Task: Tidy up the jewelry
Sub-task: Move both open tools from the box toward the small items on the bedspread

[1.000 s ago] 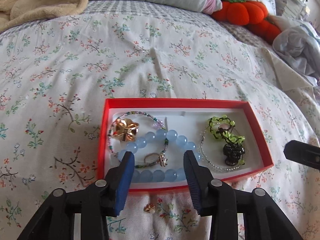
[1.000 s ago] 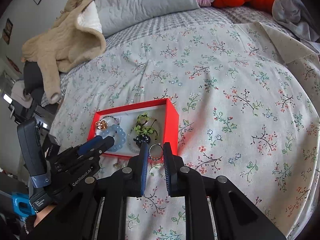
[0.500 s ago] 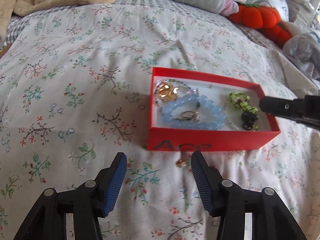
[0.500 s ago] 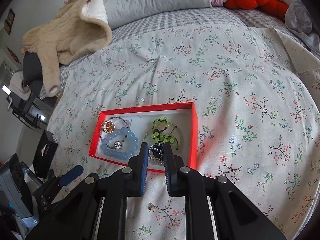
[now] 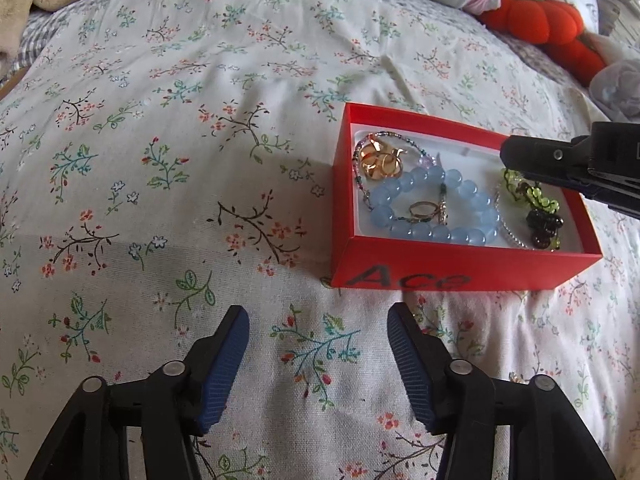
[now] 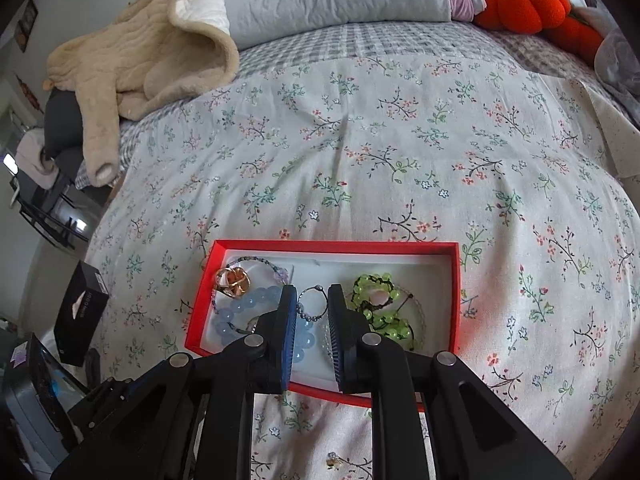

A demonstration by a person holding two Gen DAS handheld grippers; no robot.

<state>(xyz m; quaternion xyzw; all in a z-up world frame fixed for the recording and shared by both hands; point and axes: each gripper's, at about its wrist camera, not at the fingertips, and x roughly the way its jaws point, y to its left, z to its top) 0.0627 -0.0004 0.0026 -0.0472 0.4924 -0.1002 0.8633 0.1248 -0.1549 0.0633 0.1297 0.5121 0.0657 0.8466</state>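
The right tool (image 6: 312,300) hangs over the red box (image 6: 454,300) on the bed (image 6: 360,160), clamped on a small ring (image 6: 312,304); the left tool (image 5: 318,330), its jaws just widened with nothing between them, is beside the box

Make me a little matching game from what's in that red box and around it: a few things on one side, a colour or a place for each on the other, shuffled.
Things:
1. big round bead bracelet
2. knotted metal ring
3. small beaded ring
4. plush pumpkin

Descriptions:
A. orange, far back on the bed beside the pillow
B. between the fingers of the right gripper, over the red box
C. pale blue, lying in the box
D. gold-coloured, in the box's far left corner

Pairs: 1-C, 2-D, 3-B, 4-A
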